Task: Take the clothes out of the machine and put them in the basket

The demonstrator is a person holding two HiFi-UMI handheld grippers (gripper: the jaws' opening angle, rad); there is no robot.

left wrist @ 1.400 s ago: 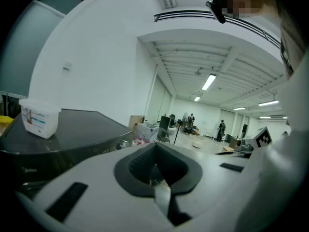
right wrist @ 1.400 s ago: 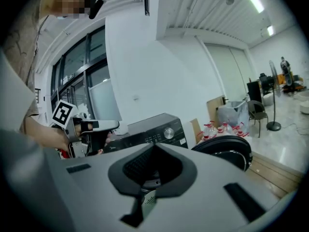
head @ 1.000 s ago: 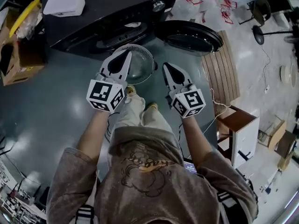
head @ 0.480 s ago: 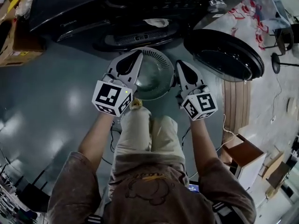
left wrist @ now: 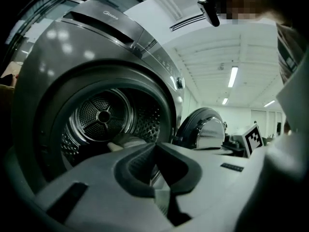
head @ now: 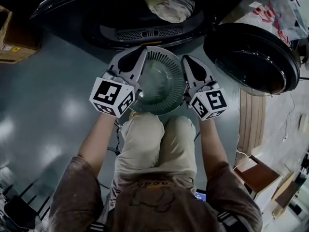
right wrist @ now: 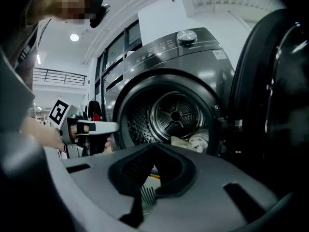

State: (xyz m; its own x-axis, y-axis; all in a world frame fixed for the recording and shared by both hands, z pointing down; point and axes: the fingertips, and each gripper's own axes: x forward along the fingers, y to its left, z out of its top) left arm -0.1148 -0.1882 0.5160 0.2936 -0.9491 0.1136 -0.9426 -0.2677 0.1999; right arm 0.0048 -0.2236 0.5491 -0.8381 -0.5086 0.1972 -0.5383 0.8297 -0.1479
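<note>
Nothing has been moved over yet, as far as the views show. The pale clothes (head: 169,7) lie in a heap at the bottom of the drum (left wrist: 104,115) of the front-loading machine (head: 67,13). The round slatted basket (head: 166,57) on the floor (head: 48,105) in front of it looks empty, its glossy bottom bare.

The door (head: 251,57) is swung fully open to the right, so opening the machine seems done. Every garment is left to fetch.

The left tool (head: 140,52) and the right tool (head: 186,58) flank the basket, one at each side of its rim, both aimed at the drum mouth. Each tool's own view shows its jaws closed together with nothing held between them; only basket slats show underneath. Both would have to open before a grab, I judge.

The basket sits directly between the person's knees (head: 159,134) and the opening. A reach into the drum has to pass over it, though it makes a short drop for the clothes. The open door crowds the right tool's side.

A cardboard box (head: 14,42) stands off to the left. A wooden slatted panel (head: 251,124) and a small wooden cabinet (head: 258,175) lie to the right, clear of the path.
</note>
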